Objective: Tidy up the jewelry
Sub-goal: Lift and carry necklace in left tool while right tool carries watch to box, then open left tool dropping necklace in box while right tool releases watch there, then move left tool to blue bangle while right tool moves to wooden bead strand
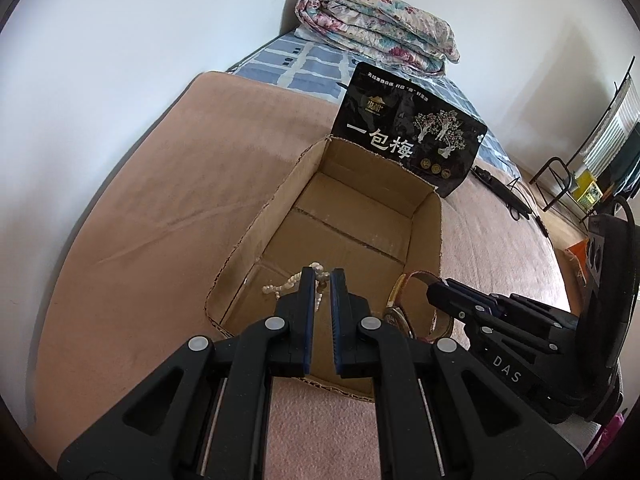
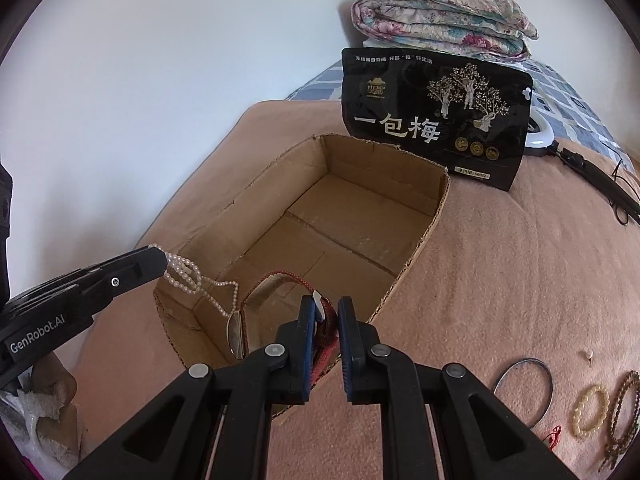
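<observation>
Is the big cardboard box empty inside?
Empty: the cardboard box floor is bare; the pearl necklace and watch hang above it in grippers.

White walls (image 1: 140, 40); pink-blanketed bed (image 1: 140, 220)

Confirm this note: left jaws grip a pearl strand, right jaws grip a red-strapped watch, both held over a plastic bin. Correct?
One slip: the container is an open cardboard box, not a plastic bin, as the right wrist view shows. The left gripper does hold the pearl strand, and the right gripper the red-strapped watch.
</observation>
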